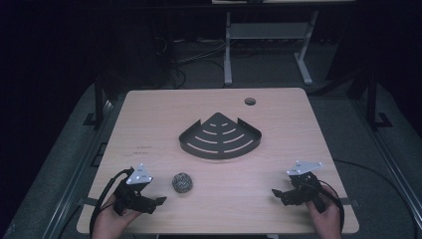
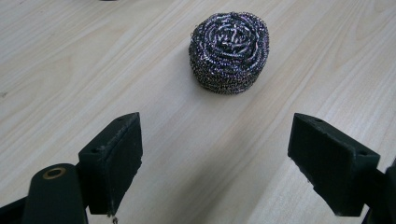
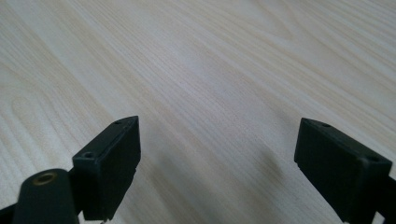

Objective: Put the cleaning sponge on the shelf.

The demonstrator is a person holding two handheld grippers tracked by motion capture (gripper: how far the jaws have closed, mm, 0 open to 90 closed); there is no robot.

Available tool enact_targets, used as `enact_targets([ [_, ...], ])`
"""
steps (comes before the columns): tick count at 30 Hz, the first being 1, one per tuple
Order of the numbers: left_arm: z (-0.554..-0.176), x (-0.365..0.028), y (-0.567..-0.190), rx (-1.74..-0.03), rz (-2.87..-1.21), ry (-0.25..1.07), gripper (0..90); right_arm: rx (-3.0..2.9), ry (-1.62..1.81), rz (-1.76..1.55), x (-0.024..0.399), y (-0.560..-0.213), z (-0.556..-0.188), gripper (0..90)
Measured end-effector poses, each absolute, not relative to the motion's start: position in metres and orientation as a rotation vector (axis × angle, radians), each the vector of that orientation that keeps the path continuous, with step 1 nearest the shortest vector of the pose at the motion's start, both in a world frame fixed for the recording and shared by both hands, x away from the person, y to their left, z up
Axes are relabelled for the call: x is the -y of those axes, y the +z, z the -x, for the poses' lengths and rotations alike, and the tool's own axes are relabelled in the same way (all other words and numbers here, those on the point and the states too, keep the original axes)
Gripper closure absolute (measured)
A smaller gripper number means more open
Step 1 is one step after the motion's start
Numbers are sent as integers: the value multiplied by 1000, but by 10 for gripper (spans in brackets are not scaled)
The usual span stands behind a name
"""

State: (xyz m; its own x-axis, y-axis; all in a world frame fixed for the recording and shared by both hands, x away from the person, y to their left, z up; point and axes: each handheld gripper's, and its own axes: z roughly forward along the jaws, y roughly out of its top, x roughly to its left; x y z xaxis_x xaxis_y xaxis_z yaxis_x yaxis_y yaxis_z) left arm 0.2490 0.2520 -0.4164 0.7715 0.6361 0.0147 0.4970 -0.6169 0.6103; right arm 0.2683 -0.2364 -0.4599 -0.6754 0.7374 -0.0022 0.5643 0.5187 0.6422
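A round steel-wool scourer lies on the wooden table near its front left. My left gripper rests just left of it and slightly nearer the front edge, jaws wide open and empty; its own view has the scourer a short way ahead of the left gripper. A black quarter-round slotted shelf tray sits at the table's middle. My right gripper is at the front right, pointing left, open over bare wood; its own view has the right gripper above plain tabletop.
A round cable hole is in the table's far right part. A white desk frame stands on the dark floor beyond the table. Bare wood lies between the tray and both grippers.
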Motion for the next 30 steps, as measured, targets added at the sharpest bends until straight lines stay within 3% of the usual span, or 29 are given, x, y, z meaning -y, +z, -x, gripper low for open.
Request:
enact_targets([
  [30, -274, -215, -417, -781, -2447, 237, 172, -2483, 924, -1096, 238, -458, -268, 141],
])
